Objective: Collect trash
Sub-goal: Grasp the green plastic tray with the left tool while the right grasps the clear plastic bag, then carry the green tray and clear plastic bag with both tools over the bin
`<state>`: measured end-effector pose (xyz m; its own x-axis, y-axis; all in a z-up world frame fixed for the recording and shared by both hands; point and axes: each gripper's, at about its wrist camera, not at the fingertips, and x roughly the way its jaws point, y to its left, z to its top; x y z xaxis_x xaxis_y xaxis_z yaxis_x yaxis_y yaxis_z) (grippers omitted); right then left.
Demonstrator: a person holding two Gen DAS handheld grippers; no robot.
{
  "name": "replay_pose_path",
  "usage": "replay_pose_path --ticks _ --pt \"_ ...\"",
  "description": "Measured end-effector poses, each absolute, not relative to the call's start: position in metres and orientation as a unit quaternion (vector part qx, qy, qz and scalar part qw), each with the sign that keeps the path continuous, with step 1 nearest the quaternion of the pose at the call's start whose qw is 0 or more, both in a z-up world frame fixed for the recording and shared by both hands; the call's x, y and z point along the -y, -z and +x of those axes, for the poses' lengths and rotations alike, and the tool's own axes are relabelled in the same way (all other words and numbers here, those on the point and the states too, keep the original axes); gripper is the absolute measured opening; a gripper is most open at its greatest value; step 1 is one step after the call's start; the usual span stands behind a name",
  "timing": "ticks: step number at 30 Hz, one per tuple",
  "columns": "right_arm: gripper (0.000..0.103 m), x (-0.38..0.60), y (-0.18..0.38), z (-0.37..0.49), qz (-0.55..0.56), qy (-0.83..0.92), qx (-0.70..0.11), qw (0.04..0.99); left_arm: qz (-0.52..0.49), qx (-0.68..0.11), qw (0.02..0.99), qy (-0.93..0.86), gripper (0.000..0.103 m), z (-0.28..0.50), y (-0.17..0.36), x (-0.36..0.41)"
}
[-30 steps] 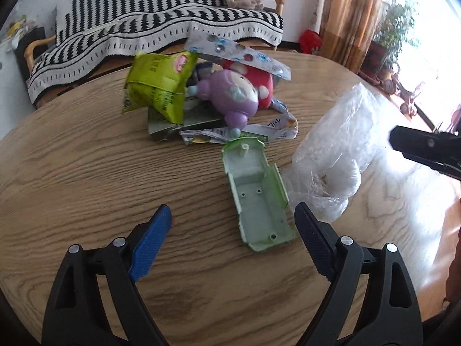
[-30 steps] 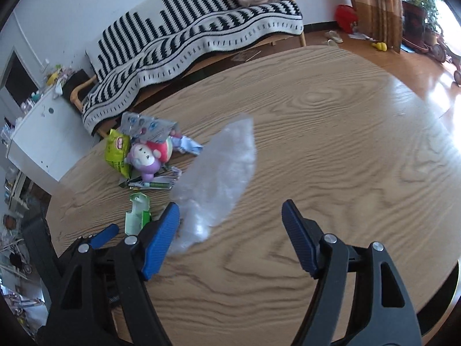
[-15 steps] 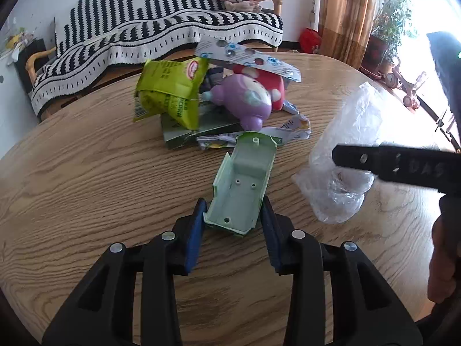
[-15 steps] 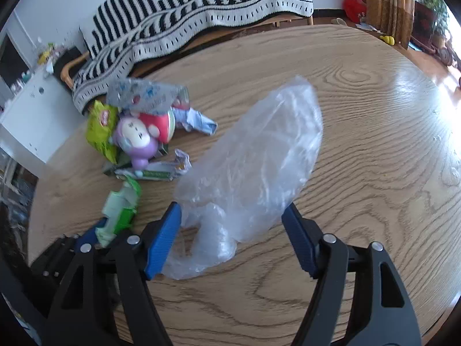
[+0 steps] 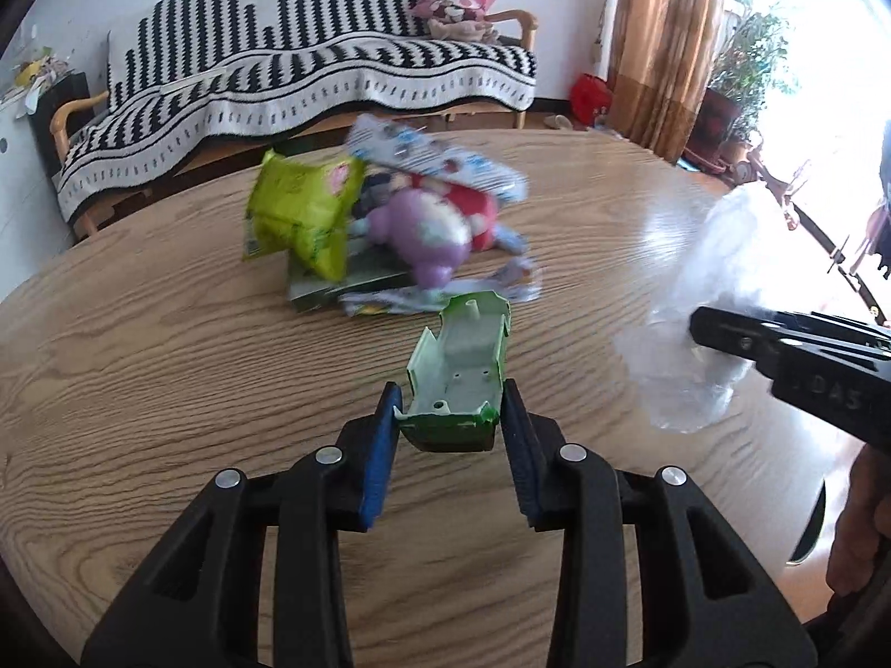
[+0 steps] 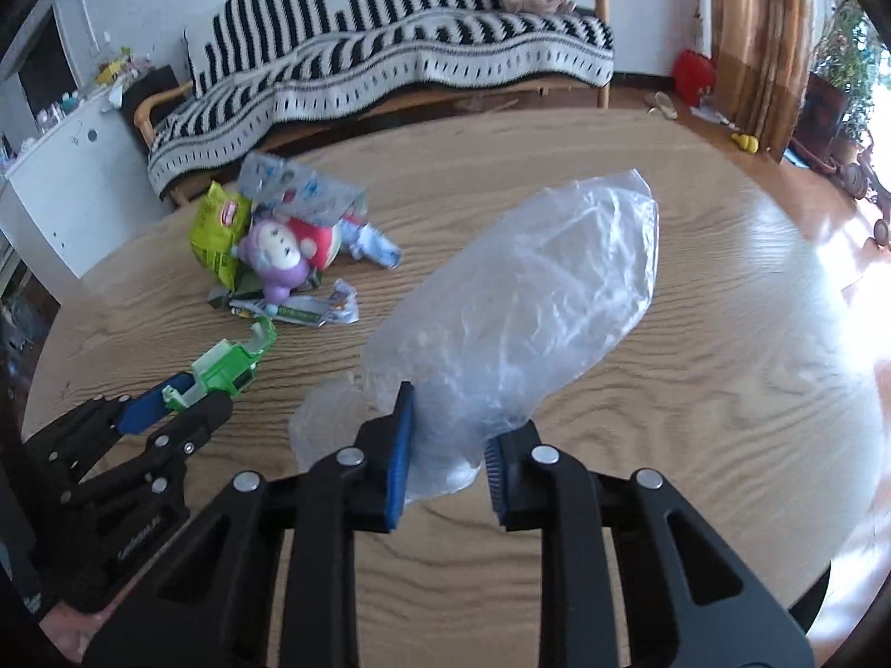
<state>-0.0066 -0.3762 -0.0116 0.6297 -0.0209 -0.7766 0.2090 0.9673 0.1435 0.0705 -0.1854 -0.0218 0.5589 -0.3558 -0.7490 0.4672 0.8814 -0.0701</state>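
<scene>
Here our left gripper (image 5: 450, 434) clamps the green plastic shell (image 5: 459, 370) at frame centre, while our right gripper (image 6: 448, 459) pinches the clear bag (image 6: 529, 306).

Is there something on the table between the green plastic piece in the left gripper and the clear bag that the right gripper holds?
Nothing visible: only bare table lies between the green plastic piece and the clear bag.
</scene>
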Motion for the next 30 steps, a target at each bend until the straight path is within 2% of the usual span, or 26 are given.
replay_pose_path --ticks 10,18,30 --pt "0.023 0.488 -0.008 -0.124 0.137 0.155 -0.393 0.896 0.085 -0.39 0.864 0.305 0.035 0.017 0.005 0.28" --pt "0.023 0.594 0.002 -0.241 0.192 0.257 -0.37 0.872 0.097 -0.374 0.826 0.411 0.035 -0.058 -0.001 0.382" --pt "0.023 0.673 0.028 -0.353 0.239 0.347 -0.372 0.827 0.136 -0.398 0.738 0.528 0.035 -0.162 0.046 0.492"
